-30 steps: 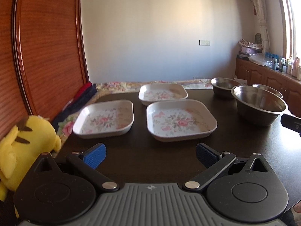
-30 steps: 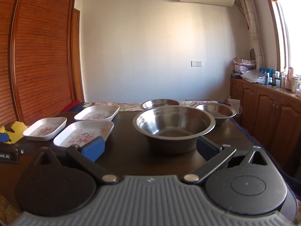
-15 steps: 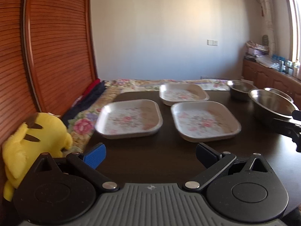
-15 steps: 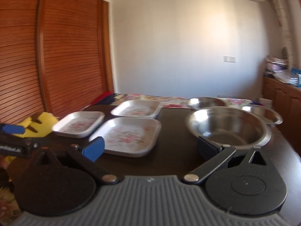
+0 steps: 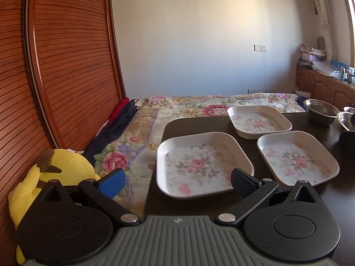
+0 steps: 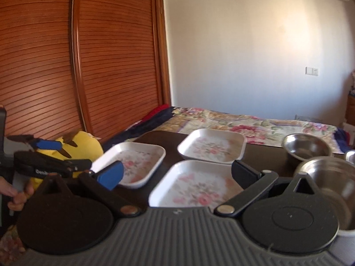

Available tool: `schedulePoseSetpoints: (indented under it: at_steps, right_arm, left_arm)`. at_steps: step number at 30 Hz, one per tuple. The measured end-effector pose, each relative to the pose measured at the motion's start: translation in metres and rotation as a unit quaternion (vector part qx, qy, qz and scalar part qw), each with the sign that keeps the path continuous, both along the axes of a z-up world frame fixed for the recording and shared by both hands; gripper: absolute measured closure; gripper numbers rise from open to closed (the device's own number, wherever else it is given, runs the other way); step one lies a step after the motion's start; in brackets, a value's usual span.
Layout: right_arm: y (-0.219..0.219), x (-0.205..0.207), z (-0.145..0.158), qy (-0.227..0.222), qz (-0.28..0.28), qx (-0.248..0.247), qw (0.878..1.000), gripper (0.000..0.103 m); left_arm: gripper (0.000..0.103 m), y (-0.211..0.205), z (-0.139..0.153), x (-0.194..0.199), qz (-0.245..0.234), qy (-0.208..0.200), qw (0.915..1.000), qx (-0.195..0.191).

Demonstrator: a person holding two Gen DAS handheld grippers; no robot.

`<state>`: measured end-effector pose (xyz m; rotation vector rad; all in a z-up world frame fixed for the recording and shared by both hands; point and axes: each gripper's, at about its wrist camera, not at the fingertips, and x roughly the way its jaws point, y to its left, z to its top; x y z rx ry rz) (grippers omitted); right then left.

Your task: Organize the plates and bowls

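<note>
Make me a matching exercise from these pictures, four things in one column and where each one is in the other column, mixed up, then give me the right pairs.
Things:
1. plush toy
2. far plate
3. steel bowl
4. left gripper

Places:
A. at the table's far right
B. open, in front of the near left plate
C. off the table, by the wooden doors
D. behind the two nearer plates

Pairs: 1-C, 2-D, 3-A, 4-B

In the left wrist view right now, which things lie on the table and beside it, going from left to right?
Yellow plush toy → floral bedspread → near-left floral plate → near-right floral plate → steel bowl.
</note>
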<state>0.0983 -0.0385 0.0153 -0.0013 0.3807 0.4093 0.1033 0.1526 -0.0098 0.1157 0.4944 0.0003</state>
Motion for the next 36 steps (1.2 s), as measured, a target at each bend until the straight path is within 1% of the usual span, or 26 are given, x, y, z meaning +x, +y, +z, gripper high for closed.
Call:
schedulePoseSetpoints:
  at_steps: [2, 3, 4, 5, 7, 9, 11, 14, 17, 18, 19, 21, 22, 23, 24, 26, 28, 30, 33, 36]
  right_arm:
    - [0.007, 0.011, 0.000, 0.008, 0.008, 0.002, 1.000, 0.001]
    - [0.011, 0.017, -0.001, 0.013, 0.012, 0.004, 1.000, 0.001]
    - [0.014, 0.023, -0.002, 0.019, 0.016, 0.007, 1.000, 0.005]
    - [0.017, 0.029, -0.003, 0.027, 0.020, 0.010, 0.999, 0.014]
    - [0.021, 0.044, -0.008, 0.055, 0.027, 0.029, 0.998, 0.016]
    - [0.026, 0.057, -0.014, 0.081, 0.037, 0.050, 0.995, 0.022]
    - [0.034, 0.068, -0.020, 0.095, 0.038, 0.046, 0.994, 0.031]
    - [0.042, 0.085, -0.028, 0.118, 0.038, 0.047, 0.991, 0.042]
    - [0.049, 0.095, -0.032, 0.125, 0.040, 0.040, 0.991, 0.049]
    - [0.051, 0.098, -0.033, 0.127, 0.041, 0.037, 0.990, 0.052]
    - [0.054, 0.100, -0.034, 0.129, 0.044, 0.034, 0.990, 0.053]
    - [0.060, 0.102, -0.036, 0.132, 0.049, 0.020, 0.990, 0.059]
    - [0.062, 0.105, -0.037, 0.132, 0.052, 0.015, 0.990, 0.063]
    - [0.064, 0.107, -0.038, 0.135, 0.056, 0.012, 0.989, 0.064]
    - [0.066, 0.108, -0.039, 0.137, 0.057, 0.008, 0.989, 0.068]
    - [0.071, 0.111, -0.042, 0.138, 0.055, -0.007, 0.989, 0.071]
    - [0.073, 0.113, -0.043, 0.144, 0.060, -0.013, 0.988, 0.074]
    - [0.075, 0.114, -0.043, 0.152, 0.066, -0.012, 0.986, 0.075]
    - [0.080, 0.116, -0.045, 0.154, 0.070, -0.028, 0.985, 0.076]
    - [0.084, 0.118, -0.047, 0.159, 0.068, -0.034, 0.984, 0.079]
  left_arm:
    - [0.011, 0.007, -0.001, 0.010, -0.015, 0.011, 0.9998, -0.008]
    - [0.013, 0.011, -0.002, 0.016, -0.020, 0.017, 0.9996, -0.013]
    - [0.016, 0.015, -0.003, 0.022, -0.022, 0.023, 0.9993, -0.018]
    - [0.019, 0.017, -0.004, 0.027, -0.024, 0.027, 0.9991, -0.021]
    - [0.023, 0.021, -0.008, 0.037, -0.030, 0.032, 0.9988, -0.019]
    - [0.026, 0.024, -0.011, 0.048, -0.043, 0.042, 0.9980, -0.018]
    - [0.036, 0.028, -0.016, 0.058, -0.054, 0.055, 0.9967, -0.026]
    - [0.037, 0.035, -0.021, 0.073, -0.055, 0.065, 0.9956, -0.038]
    - [0.040, 0.041, -0.023, 0.083, -0.058, 0.067, 0.9950, -0.046]
    - [0.043, 0.043, -0.025, 0.086, -0.058, 0.070, 0.9946, -0.051]
    - [0.049, 0.045, -0.026, 0.090, -0.058, 0.073, 0.9942, -0.053]
    - [0.052, 0.047, -0.029, 0.095, -0.059, 0.078, 0.9937, -0.056]
    - [0.055, 0.048, -0.031, 0.098, -0.059, 0.080, 0.9934, -0.057]
    - [0.060, 0.049, -0.032, 0.100, -0.059, 0.082, 0.9931, -0.059]
    - [0.064, 0.050, -0.034, 0.102, -0.059, 0.086, 0.9928, -0.061]
    - [0.071, 0.051, -0.038, 0.106, -0.057, 0.093, 0.9920, -0.065]
    - [0.074, 0.052, -0.040, 0.106, -0.057, 0.093, 0.9920, -0.065]
    - [0.075, 0.054, -0.041, 0.106, -0.058, 0.091, 0.9917, -0.069]
    - [0.078, 0.056, -0.040, 0.107, -0.058, 0.092, 0.9912, -0.076]
    - [0.079, 0.056, -0.040, 0.107, -0.058, 0.091, 0.9912, -0.077]
